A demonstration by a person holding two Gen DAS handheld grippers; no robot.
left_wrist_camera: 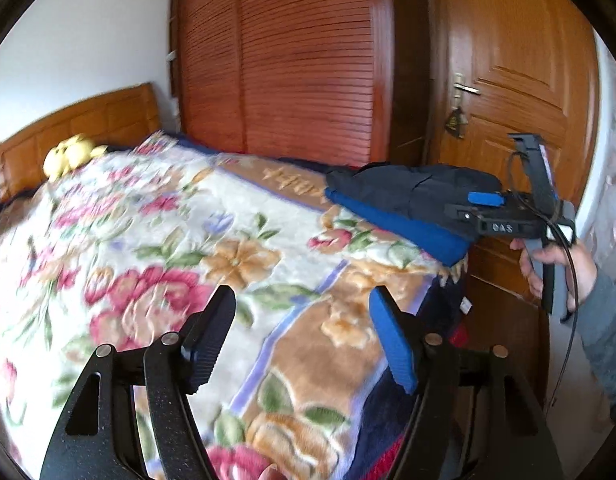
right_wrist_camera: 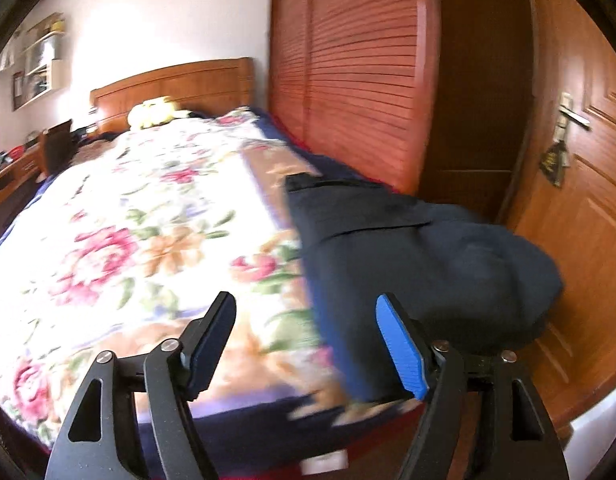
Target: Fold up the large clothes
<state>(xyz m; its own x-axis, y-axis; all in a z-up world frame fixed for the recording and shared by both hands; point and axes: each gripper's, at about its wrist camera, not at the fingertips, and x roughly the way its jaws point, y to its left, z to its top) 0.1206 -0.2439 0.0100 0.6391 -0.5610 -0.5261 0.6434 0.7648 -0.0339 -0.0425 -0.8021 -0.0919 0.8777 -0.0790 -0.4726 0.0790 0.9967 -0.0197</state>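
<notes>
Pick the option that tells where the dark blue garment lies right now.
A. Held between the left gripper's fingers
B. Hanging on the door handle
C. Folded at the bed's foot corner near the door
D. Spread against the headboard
C: the dark blue garment lies in a folded pile on the floral blanket at the bed's corner nearest the door, with no gripper touching it.

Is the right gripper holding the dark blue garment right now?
No. The right gripper is open and empty, while the dark blue garment lies folded on the bed's corner.
</notes>
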